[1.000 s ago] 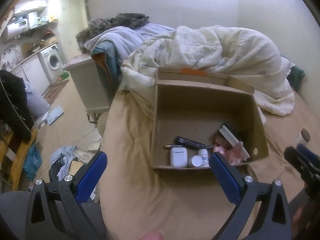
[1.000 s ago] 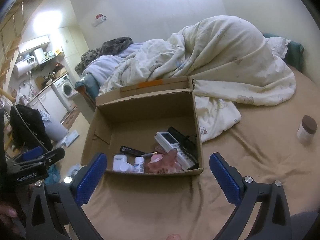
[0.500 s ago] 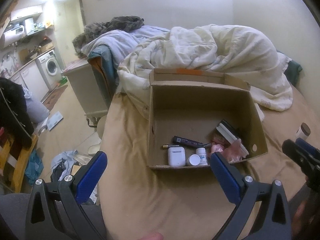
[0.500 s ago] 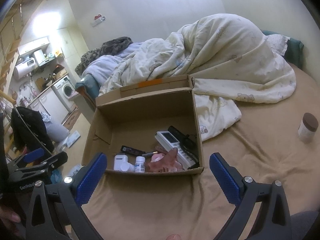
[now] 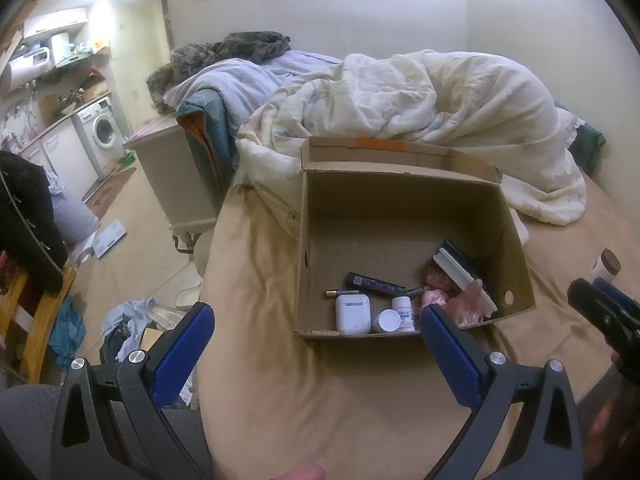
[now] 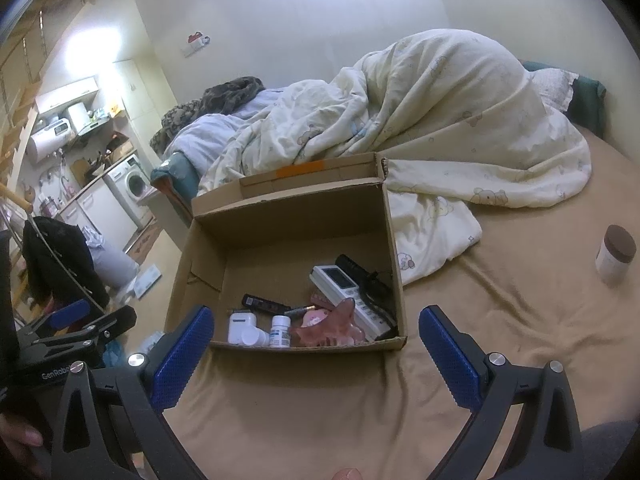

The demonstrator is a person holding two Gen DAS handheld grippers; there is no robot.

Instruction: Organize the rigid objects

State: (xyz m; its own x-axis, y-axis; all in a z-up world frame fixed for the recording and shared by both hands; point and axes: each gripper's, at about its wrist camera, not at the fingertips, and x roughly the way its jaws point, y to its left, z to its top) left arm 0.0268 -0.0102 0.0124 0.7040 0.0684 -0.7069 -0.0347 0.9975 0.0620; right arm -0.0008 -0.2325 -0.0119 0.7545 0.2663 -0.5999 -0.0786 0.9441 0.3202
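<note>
An open cardboard box (image 5: 404, 216) sits on the bed (image 5: 280, 360), on the tan sheet, with the rumpled duvet (image 5: 420, 100) just behind its far wall. The left gripper (image 5: 316, 344) hovers near the box's near edge, its blue fingers spread wide with nothing between them. The right gripper (image 6: 316, 344) is likewise spread and empty, held before the same near wall.

Inside the box, everything lies toward the near side. A white earbud case (image 5: 352, 314) stands at the near left, with a small white jar (image 5: 387, 320) and a pill bottle (image 5: 403, 310) just to its right. Behind them lies a dark tube (image 5: 374, 282) and a thin pen (image 5: 342, 292). A pink clip (image 6: 328, 326) rests at the near right, touching a white remote (image 6: 346, 292) that leans along the right wall, with a black remote (image 6: 360, 270) beside it.

A brown-lidded jar (image 6: 616, 254) stands upright on the sheet, well apart to the right of the box.
</note>
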